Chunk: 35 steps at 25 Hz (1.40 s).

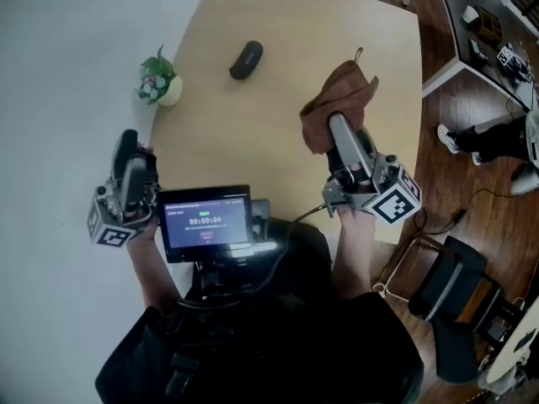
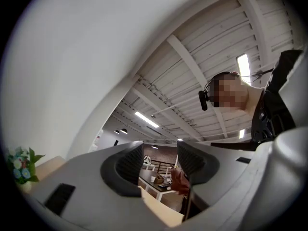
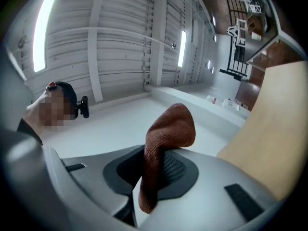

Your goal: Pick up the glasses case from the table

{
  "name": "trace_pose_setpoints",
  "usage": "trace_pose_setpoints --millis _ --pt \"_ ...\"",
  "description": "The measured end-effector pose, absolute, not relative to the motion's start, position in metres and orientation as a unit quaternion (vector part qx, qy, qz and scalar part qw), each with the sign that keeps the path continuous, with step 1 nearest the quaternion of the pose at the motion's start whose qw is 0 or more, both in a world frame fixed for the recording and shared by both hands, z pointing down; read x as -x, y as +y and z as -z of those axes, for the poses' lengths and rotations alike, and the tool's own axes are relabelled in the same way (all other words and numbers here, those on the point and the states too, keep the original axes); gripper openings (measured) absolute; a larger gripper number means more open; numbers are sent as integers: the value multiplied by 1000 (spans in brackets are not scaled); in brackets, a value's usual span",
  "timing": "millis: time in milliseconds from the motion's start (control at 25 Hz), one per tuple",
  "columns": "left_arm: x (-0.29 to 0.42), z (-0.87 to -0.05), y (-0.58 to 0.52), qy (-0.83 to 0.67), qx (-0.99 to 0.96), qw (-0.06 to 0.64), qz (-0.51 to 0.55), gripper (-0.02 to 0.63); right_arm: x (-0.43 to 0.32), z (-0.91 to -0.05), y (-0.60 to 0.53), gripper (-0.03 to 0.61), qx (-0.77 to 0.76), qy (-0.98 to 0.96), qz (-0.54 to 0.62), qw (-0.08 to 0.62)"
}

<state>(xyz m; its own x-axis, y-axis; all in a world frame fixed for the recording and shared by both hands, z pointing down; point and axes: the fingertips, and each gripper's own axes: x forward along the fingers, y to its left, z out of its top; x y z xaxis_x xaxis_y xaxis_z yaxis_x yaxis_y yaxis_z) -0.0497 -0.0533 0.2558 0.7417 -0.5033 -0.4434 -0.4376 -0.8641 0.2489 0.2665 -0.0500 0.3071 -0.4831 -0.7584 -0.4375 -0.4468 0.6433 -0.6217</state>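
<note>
The dark oval glasses case (image 1: 245,60) lies on the far part of the light wooden table (image 1: 253,141), with nothing touching it. My left gripper (image 1: 127,141) is held off the table's left edge, well short of the case. In the left gripper view its jaws (image 2: 160,154) stand a little apart and nothing is between the ribbed pads (image 2: 131,162). My right gripper (image 1: 338,124) is over the table's right side, shut on a brown cloth (image 1: 340,98). The brown cloth (image 3: 171,126) bulges up out of the right gripper (image 3: 155,160). The case appears in neither gripper view.
A small potted plant (image 1: 158,81) stands at the table's left edge, near the case. A small screen (image 1: 206,220) sits in front of my chest. Right of the table are a dark chair (image 1: 455,297), a person's legs (image 1: 484,137) and another desk (image 1: 493,23).
</note>
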Motion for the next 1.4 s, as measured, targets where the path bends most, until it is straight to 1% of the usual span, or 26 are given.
trace_pose_setpoints --millis 80,120,240,440,560,800,960,1040,1120,1160,1280,1400 --pt "58 -254 -24 -318 -914 67 242 206 -258 -313 -55 63 313 842 264 350" --pt "59 -253 -23 -328 -911 69 239 206 -255 -313 -56 63 304 842 275 351" --pt "69 -253 -41 -317 -916 75 234 206 -244 -314 -60 63 332 841 270 332" --pt "126 -270 -83 -280 -921 103 251 206 -177 -300 -71 63 367 841 251 308" --pt "146 -285 -99 -259 -923 122 256 206 -147 -300 -65 63 392 837 251 289" --pt "140 -307 -110 -224 -926 156 262 206 -145 -305 -45 63 439 820 255 264" --pt "132 -315 -117 -221 -932 156 242 206 -137 -303 -38 63 445 817 264 253" --pt "127 -323 -122 -231 -936 154 215 220 -137 -302 -36 63 455 817 259 241" --pt "120 -337 -129 -248 -941 151 175 260 -134 -300 -34 63 457 819 255 236" --pt "116 -345 -134 -257 -943 149 152 269 -133 -300 -34 63 458 819 254 234" --pt "105 -367 -144 -274 -947 140 90 318 -131 -305 -32 63 461 815 259 235" --pt "96 -385 -155 -289 -946 139 44 345 -131 -315 -34 63 458 810 275 243"
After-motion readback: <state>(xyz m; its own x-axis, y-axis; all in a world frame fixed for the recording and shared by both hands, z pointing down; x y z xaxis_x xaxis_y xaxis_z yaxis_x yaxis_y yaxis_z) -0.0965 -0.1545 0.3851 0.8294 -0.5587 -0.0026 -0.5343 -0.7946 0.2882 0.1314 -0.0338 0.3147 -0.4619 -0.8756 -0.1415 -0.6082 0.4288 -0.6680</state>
